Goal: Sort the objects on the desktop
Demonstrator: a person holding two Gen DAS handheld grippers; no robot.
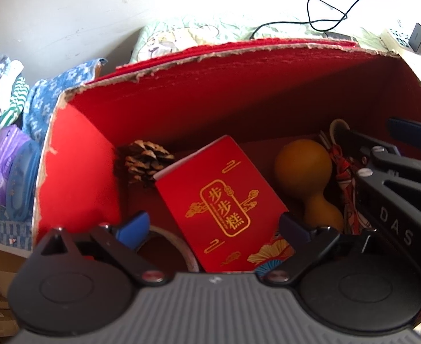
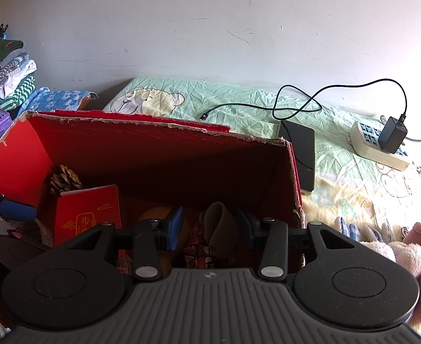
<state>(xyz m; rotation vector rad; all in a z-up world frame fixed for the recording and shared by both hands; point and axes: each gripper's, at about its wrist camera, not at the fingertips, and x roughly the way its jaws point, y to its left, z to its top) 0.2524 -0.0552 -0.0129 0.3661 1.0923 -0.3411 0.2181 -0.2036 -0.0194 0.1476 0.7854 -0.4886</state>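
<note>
A red cardboard box [image 1: 75, 157] with torn edges holds a pine cone [image 1: 143, 162], a red booklet with gold characters [image 1: 219, 200], a brown gourd [image 1: 305, 172] and a red patterned cloth item [image 1: 346, 183]. My left gripper [image 1: 213, 226] is open above the booklet, inside the box, holding nothing. My right gripper [image 2: 210, 225] is open over the box's right end [image 2: 293, 172], its blue pads either side of a tan strap-like item [image 2: 219, 226] and the patterned cloth [image 2: 201, 246]. The booklet [image 2: 88, 215], pine cone [image 2: 64, 179] and gourd [image 2: 153, 215] also show there.
The box stands on a green bear-print sheet [image 2: 239, 100]. A dark phone [image 2: 299, 154], black cable [image 2: 296, 106], power strip with charger [image 2: 382, 146] and plush toys [image 2: 405, 252] lie to the right. Folded clothes [image 2: 7, 77], a blue towel [image 1: 47, 100] and purple packets [image 1: 4, 166] are left.
</note>
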